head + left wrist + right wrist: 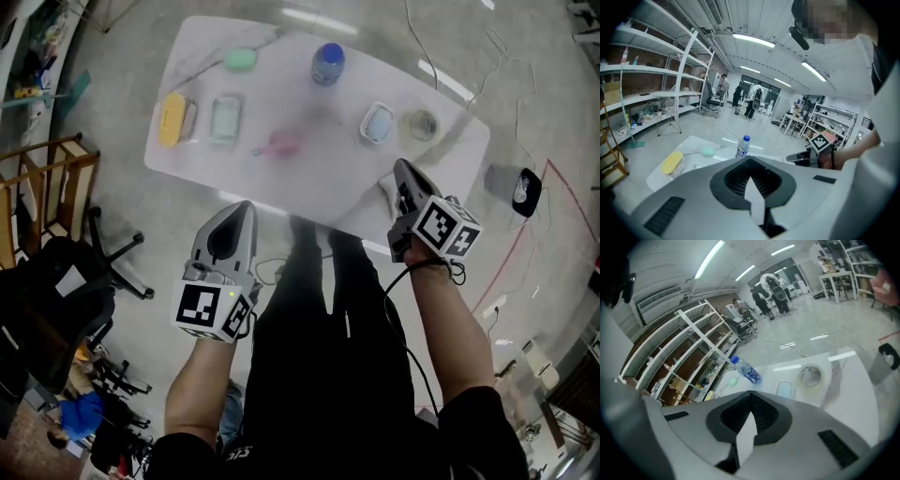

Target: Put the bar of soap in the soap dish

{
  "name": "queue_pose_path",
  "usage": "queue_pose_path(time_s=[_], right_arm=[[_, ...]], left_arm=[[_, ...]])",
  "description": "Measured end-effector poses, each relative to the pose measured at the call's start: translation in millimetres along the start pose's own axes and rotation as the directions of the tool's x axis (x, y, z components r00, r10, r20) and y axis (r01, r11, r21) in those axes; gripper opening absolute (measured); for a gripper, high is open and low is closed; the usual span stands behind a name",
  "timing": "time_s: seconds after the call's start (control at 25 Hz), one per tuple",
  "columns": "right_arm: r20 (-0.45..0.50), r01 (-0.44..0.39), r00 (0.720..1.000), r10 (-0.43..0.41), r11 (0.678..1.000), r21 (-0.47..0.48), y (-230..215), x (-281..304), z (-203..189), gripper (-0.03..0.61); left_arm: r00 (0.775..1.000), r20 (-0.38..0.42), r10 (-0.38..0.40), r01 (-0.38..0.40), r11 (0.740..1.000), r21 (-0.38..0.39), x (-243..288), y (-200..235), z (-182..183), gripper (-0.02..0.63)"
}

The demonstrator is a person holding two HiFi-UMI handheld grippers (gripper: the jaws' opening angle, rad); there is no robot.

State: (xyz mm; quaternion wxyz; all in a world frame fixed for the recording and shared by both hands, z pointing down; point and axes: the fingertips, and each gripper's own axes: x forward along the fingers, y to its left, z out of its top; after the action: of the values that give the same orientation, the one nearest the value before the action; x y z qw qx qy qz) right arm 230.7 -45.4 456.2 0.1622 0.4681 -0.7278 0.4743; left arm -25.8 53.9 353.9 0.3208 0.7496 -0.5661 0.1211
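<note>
The white counter (309, 183) is carrying all the things, and the person is holding both tools up over its near edge, the left gripper (247, 208) and the right gripper (401, 167) each showing fingers clenched together on nothing. Near the right gripper a white soap dish (365, 130) is sitting just beside a roll of tape (423, 124), and a pale blue bar of soap (380, 123) seems to be lying inside it. Judging by that, the placing step is looking finished, so the next move is probably calling only for staying clear of the dish.
</note>
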Motion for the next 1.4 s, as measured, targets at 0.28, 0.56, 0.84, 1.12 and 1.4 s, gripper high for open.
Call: queue_pose_path(time_s=[0.28,0.56,0.84,1.12,1.4], right_arm=[[0.045,-0.089,0.994,0.102,0.969,-0.230,97,-79,11,0.015],[0.134,-0.122,0.973,0.189,0.911,-0.393,170,-151,40,0.015],[0.230,-0.087,0.948,0.217,0.878,-0.470,212,-213,42,0.015],[0.327,-0.033,0.910,0.256,0.830,-0.556,237,-277,63,0.015],[0.399,0.005,0.867,0.298,0.796,-0.605,239,-321,87,0.015]], left_arm=[[0.995,0.085,-0.042,0.037,0.997,0.063,-49,-25,56,0.009],[0.979,0.179,-0.103,0.080,0.988,0.133,-89,-53,116,0.009],[0.956,0.213,-0.200,0.159,0.968,0.196,-111,-87,143,0.009],[0.932,0.297,-0.206,0.133,0.959,0.249,-143,-109,186,0.009],[0.922,0.338,-0.187,0.091,0.956,0.279,-160,-124,202,0.009]])
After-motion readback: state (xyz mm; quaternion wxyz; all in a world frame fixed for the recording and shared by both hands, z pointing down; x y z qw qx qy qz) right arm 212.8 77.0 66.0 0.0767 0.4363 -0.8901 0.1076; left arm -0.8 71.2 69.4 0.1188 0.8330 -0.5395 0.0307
